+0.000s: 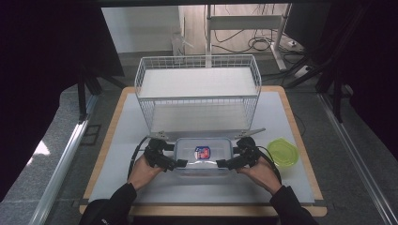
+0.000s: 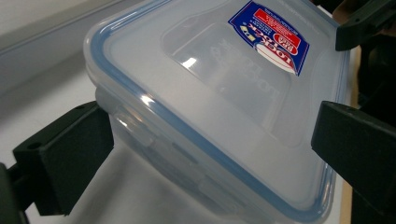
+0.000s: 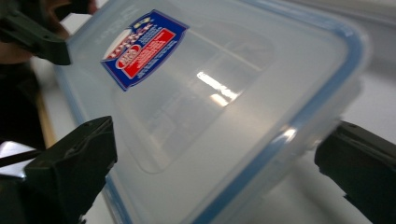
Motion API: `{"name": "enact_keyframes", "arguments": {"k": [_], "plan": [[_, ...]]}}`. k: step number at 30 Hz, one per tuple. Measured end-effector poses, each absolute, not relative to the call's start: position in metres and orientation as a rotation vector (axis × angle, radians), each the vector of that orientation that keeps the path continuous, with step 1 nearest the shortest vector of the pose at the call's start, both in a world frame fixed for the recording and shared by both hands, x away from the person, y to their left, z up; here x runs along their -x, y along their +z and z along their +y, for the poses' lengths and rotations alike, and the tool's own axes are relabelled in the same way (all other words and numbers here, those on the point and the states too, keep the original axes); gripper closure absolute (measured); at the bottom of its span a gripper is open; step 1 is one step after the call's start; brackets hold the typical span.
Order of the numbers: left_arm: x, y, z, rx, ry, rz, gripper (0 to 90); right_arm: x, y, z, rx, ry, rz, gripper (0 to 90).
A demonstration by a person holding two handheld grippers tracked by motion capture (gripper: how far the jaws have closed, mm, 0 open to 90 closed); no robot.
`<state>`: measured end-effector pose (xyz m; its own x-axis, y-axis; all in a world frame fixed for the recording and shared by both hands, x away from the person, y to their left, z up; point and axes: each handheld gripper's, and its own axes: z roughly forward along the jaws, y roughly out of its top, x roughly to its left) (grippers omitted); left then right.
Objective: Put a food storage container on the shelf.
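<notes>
A clear plastic food box [image 1: 191,158] with a blue-sealed lid and a blue and red label lies near the front of the white mat. My left gripper [image 1: 177,155] is at its left end and my right gripper [image 1: 230,155] at its right end. In the left gripper view the box [image 2: 210,93] lies between the wide-spread jaws of the left gripper [image 2: 212,154], and one jaw rests against its side wall. In the right gripper view the right gripper [image 3: 215,168] straddles the other end of the box [image 3: 224,93]. Both grippers stand open around it.
A white wire basket shelf [image 1: 197,98] stands just behind the box, across the middle of the mat. A round green lid or bowl [image 1: 283,152] lies to the right of my right hand. The wooden table edge [image 1: 206,211] runs along the front.
</notes>
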<state>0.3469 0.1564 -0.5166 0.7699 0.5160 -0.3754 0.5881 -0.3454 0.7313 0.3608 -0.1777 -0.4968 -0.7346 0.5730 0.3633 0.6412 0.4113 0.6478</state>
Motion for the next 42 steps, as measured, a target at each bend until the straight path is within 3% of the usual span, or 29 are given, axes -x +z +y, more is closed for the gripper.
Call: {"name": "enact_keyframes", "arguments": {"k": [6, 11, 23, 24, 26, 42], "plan": [[-0.348, -0.522, 0.158, -2.008, -0.220, 0.859, 0.0, -0.362, -0.499, -0.180, 1.138, -1.207, -2.502, 1.7], [-0.340, -0.514, 0.153, -2.058, -0.163, 0.871, 0.9, -0.358, -0.493, -0.185, 1.152, -1.200, -2.504, 10.9], [-0.307, -0.508, 0.169, -1.980, -0.092, 0.878, 31.0, -0.330, -0.489, -0.199, 1.134, -1.270, -2.508, 31.8], [-0.305, -0.508, 0.175, -1.926, -0.112, 0.897, 36.6, -0.330, -0.488, -0.204, 1.152, -1.305, -2.462, 38.3], [-0.303, -0.510, 0.178, -1.897, -0.126, 0.902, 41.4, -0.332, -0.486, -0.208, 1.156, -1.342, -2.427, 42.4], [-0.298, -0.507, 0.178, -1.830, -0.066, 0.957, 47.9, -0.328, -0.483, -0.210, 1.235, -1.386, -2.357, 52.4]]}}
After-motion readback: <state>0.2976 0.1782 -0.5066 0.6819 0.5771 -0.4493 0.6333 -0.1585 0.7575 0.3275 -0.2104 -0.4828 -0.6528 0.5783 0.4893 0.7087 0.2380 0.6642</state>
